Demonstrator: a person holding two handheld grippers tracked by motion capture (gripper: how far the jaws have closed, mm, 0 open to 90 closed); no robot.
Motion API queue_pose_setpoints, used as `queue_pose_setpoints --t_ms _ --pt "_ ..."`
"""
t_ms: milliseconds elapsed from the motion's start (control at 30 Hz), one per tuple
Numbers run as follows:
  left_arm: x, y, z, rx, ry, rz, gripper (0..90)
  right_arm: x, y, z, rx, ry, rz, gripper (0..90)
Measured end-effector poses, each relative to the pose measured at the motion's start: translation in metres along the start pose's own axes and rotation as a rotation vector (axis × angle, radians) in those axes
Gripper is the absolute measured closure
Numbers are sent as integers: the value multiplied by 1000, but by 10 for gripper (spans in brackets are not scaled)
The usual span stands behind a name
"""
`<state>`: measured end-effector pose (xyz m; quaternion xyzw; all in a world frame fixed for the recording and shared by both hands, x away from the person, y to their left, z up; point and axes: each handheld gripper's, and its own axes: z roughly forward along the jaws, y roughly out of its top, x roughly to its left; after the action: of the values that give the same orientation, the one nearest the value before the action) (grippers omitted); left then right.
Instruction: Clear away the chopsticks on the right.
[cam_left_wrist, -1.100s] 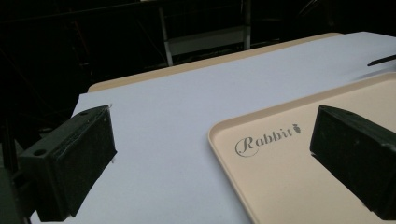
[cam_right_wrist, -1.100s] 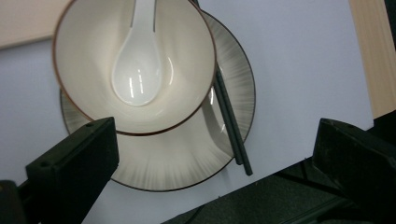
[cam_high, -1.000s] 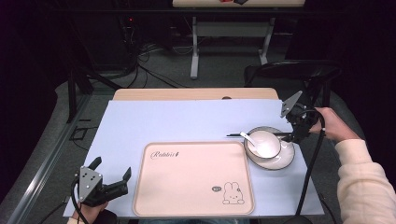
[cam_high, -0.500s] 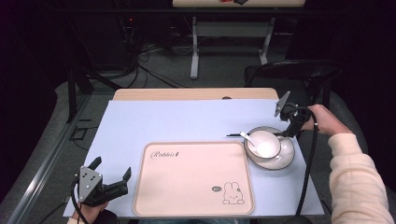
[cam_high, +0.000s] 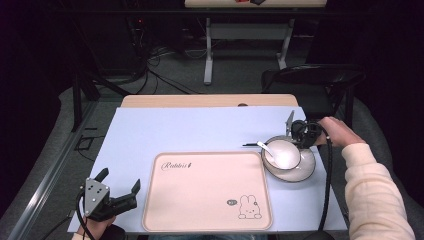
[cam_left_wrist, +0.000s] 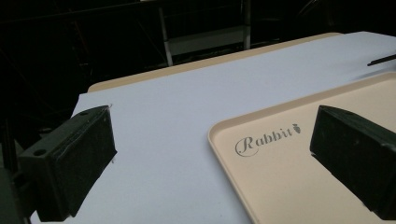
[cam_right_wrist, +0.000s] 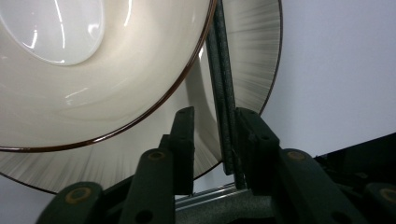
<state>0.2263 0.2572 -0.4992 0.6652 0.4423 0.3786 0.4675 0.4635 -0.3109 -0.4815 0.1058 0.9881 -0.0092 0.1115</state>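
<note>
A white bowl (cam_high: 285, 152) with a white spoon (cam_high: 264, 148) in it sits on a ribbed plate (cam_high: 302, 173) at the right of the pale mat. Thin dark chopsticks (cam_high: 250, 145) lie behind the bowl with their tips pointing left. My right gripper (cam_high: 298, 136) is at the plate's far rim. In the right gripper view its jaws (cam_right_wrist: 215, 116) stand close together around the chopsticks (cam_right_wrist: 225, 84). The sticks touch the right jaw, and a slit remains at the left one. My left gripper (cam_high: 119, 179) rests open and empty left of the beige Rabbit tray (cam_high: 210, 190).
The pale mat (cam_high: 175, 130) covers most of the wooden table (cam_high: 200, 101). A dark chair (cam_high: 310, 80) stands behind the right corner. The right gripper's cable (cam_high: 327, 180) runs down the table's right side. In the left gripper view the tray's corner (cam_left_wrist: 219, 135) lies between the jaws.
My right gripper has moved left and slightly down, onto the plate's far rim and the chopsticks. The left gripper, bowl and tray have stayed put.
</note>
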Motion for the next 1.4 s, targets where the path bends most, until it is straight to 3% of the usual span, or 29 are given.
queue_pose_setpoints --t_ms 333,467,733,800,1033,1067,1400 --pt "0 0 0 0 -1 0 0 -2 4 8 29 26 -11 769" --pt "0 0 0 0 -1 -1 0 -3 4 9 12 29 -27 776" --pt "0 0 0 3 0 1 0 -5 5 12 45 36 -37 774" --pt "0 0 0 3 0 1 0 -3 5 15 47 39 -20 774" --pt "0 0 0 5 1 0 0 -3 5 15 47 39 -20 800" --pt "0 0 0 3 2 -3 0 -5 3 24 14 72 -19 822" --pt "0 0 0 5 2 0 0 -5 1 24 0 87 -23 847"
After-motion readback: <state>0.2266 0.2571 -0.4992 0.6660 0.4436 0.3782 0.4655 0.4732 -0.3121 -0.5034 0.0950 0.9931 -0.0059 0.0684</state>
